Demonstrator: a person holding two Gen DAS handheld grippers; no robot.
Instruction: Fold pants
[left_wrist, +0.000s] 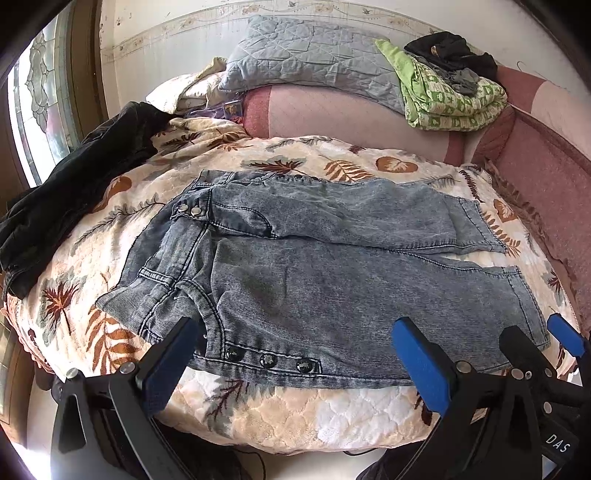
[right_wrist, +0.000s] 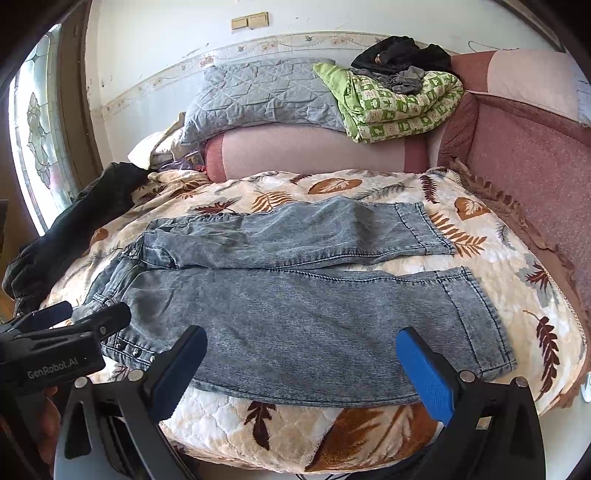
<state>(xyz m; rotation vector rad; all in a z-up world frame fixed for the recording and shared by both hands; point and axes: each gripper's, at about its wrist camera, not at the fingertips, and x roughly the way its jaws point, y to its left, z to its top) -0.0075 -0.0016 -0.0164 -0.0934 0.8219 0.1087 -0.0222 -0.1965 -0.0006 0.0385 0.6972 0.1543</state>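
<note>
One pair of jeans (left_wrist: 332, 266) lies flat on the blanket (left_wrist: 295, 410). Left gripper (left_wrist: 295, 354) and right gripper (right_wrist: 303, 365), two in all, hover spread wide at the jeans' near edge, holding nothing.

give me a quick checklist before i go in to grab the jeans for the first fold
1. Jeans spread flat on the leaf-print blanket: ok.
2. Legs side by side, not crossed: ok.
3. Left gripper jaws wide apart, holding nothing: ok.
4. Right gripper jaws wide apart, holding nothing: ok.
5. Black garment clear of the jeans: ok.
6. Waistband flat: not ok, bunched near the buttons.
</note>
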